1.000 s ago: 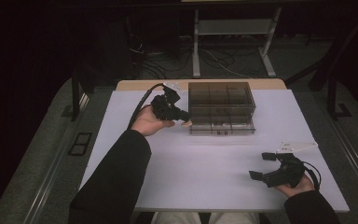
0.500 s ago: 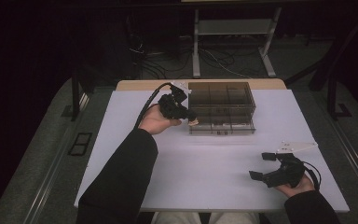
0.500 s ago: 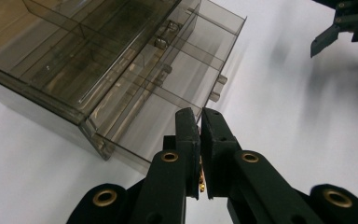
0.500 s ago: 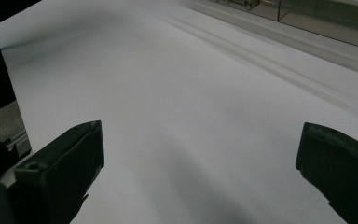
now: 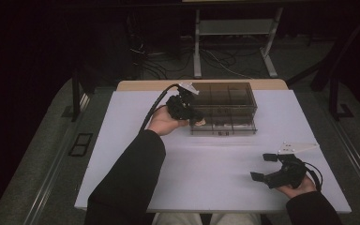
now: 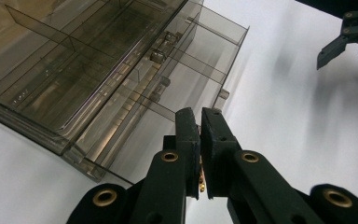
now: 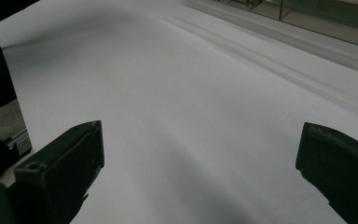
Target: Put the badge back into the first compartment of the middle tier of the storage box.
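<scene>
A clear smoked plastic organizer box (image 5: 223, 108) was seen standing toward the far middle of the white table (image 5: 122, 154), with divided compartments and shallow drawers with small knobs along its front. The left gripper (image 5: 193, 117) was held at the box's left front corner, jaws pressed together with only a sliver between the pads; in the left gripper view (image 6: 200, 140) a small brass-coloured bit was glimpsed low in that gap, and whether it was a held item or gripper hardware could not be told. The right gripper (image 5: 266, 166) was parked near the table's near right edge, well apart from the box, jaws spread wide over bare table (image 7: 191, 116). The box was judged light, stiff, slick-walled and somewhat brittle, likely to slide if pushed one-handed. A drawer was best taken by its knob, or the body by its side walls, with the other gripper bracing it.
</scene>
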`<state>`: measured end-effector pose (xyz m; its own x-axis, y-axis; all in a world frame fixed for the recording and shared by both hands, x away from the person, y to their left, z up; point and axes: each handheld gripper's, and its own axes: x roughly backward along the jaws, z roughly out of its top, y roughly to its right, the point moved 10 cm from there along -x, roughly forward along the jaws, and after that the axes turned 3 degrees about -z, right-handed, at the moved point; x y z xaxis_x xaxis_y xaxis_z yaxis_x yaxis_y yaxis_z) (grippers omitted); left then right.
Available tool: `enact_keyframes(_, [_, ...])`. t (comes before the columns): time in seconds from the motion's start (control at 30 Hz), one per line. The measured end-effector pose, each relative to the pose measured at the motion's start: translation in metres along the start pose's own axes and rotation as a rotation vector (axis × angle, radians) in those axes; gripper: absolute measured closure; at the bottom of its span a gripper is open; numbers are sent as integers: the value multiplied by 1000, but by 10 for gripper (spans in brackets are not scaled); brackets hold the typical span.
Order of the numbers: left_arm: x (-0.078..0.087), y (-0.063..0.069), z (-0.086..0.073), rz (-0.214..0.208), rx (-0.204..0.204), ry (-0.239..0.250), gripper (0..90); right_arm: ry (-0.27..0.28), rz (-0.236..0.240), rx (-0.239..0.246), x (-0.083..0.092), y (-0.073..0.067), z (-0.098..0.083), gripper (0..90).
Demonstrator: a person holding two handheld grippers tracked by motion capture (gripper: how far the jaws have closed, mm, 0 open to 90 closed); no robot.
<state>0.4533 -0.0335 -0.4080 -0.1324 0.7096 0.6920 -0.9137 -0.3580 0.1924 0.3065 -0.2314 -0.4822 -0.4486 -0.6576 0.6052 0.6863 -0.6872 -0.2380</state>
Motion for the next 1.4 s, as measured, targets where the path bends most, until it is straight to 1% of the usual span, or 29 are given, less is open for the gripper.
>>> enact_keyframes(0.07, [-2,-1,0,0,5,3,855,0,1,1,0,0,0,5])
enact_keyframes(0.1, [-3,-2,-1,-3,-4,-5,854,-3,3,2,0,0,0,5])
enact_keyframes(0.13, [-4,-2,0,-4,8,5,855,-4,3,1,0,0,0,5])
enact_keyframes(0.2, [-7,-3,-1,-3,12,8,854,-4,4,4,0,0,0,5])
enact_keyframes(0.23, [-7,-4,-2,-2,-3,-7,855,-4,4,4,0,-1,0,5])
enact_keyframes(0.27, [-8,-4,-1,-1,9,7,854,-5,5,5,0,-1,0,5])
enact_keyframes(0.33, [-10,-5,0,-2,14,17,855,-6,5,4,-1,-1,0,5])
enact_keyframes(0.37, [-10,-6,0,-3,2,11,854,-6,5,4,-1,-1,-1,5])
enact_keyframes(0.43, [-13,-6,1,0,14,28,855,-7,7,3,-1,-1,-1,5])
enact_keyframes(0.53, [-16,-9,1,-5,15,29,854,-7,8,2,-1,-1,-1,5])
enact_keyframes(0.6, [-19,-9,2,-8,27,44,854,-7,7,4,-1,-1,-1,5])
enact_keyframes(0.67, [-21,-10,1,-7,27,44,855,-6,8,5,-1,-1,-1,5])
enact_keyframes(0.83, [-26,-13,2,-2,45,62,855,-8,10,5,-1,-1,-1,5])
enact_keyframes(0.87, [-27,-14,2,0,43,67,855,-8,10,5,-1,-1,-1,5])
enact_keyframes(0.97, [-29,-16,2,-1,45,66,855,-9,10,7,-1,-1,-1,5])
enact_keyframes(1.0, [-30,-17,1,0,39,65,855,-10,10,5,-1,-1,-1,5])
enact_keyframes(1.03, [-32,-17,1,-4,52,66,855,-10,10,5,-1,-1,-1,5])
enact_keyframes(1.07, [-33,-18,0,-4,55,65,855,-11,10,4,-1,-1,-1,5])
enact_keyframes(1.27, [-41,-23,-5,-3,65,58,854,-13,12,6,-1,-1,-2,5])
enact_keyframes(1.33, [-43,-24,-7,-1,82,61,854,-14,12,4,-1,-1,-2,5])
enact_keyframes(1.4, [-44,-27,-8,0,81,57,854,-13,13,3,-1,-1,-2,5])
